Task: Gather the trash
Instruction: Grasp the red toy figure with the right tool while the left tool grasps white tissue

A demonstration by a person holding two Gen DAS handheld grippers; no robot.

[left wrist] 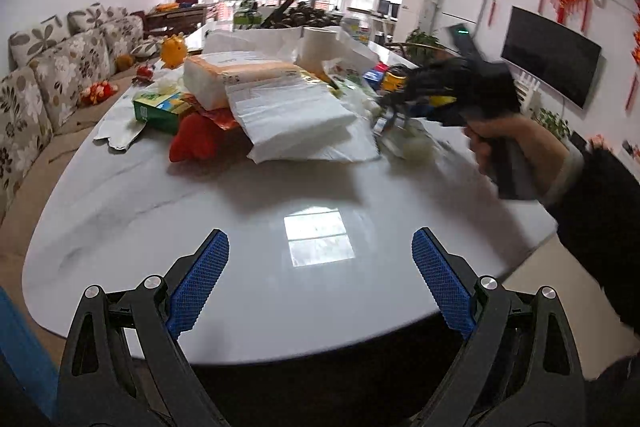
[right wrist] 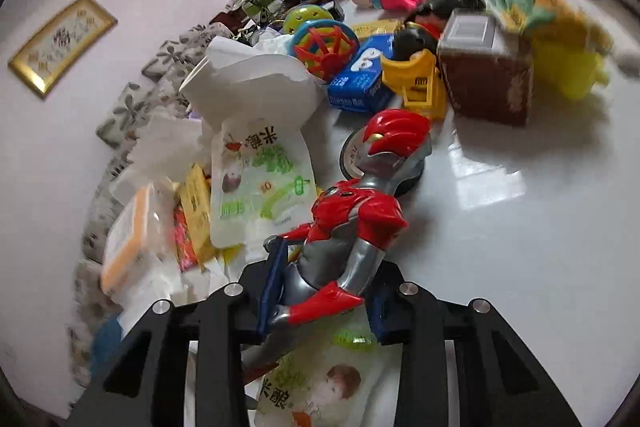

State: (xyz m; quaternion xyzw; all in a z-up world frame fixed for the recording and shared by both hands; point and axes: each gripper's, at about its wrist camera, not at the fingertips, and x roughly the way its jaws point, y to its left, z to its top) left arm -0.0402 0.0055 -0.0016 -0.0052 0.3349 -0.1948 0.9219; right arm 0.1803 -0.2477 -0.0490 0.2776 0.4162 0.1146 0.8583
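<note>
Left wrist view: the left gripper (left wrist: 320, 279) hovers over the bare near part of a glossy white table (left wrist: 160, 219), its blue-padded jaws spread wide with nothing between them. At twelve o'clock from it lies the heap of trash: a white padded mailer (left wrist: 296, 119), an orange-topped parcel (left wrist: 228, 75), a green carton (left wrist: 160, 109) and a red bag (left wrist: 194, 143). At two o'clock a hand (left wrist: 516, 151) carries the right gripper (left wrist: 390, 115), blurred, low over the clutter.

Right wrist view: the right gripper (right wrist: 324, 291) has its blue pads pressed on the lower body of a red and silver action figure (right wrist: 352, 223), whose helmeted head points to twelve o'clock. A printed snack pouch (right wrist: 260, 179) lies at eleven o'clock of the figure, with torn white paper (right wrist: 252, 83) above it. A blue tissue pack (right wrist: 360, 79), a yellow toy (right wrist: 420, 83) and a brown box (right wrist: 488, 83) stand at twelve to one o'clock.
</note>
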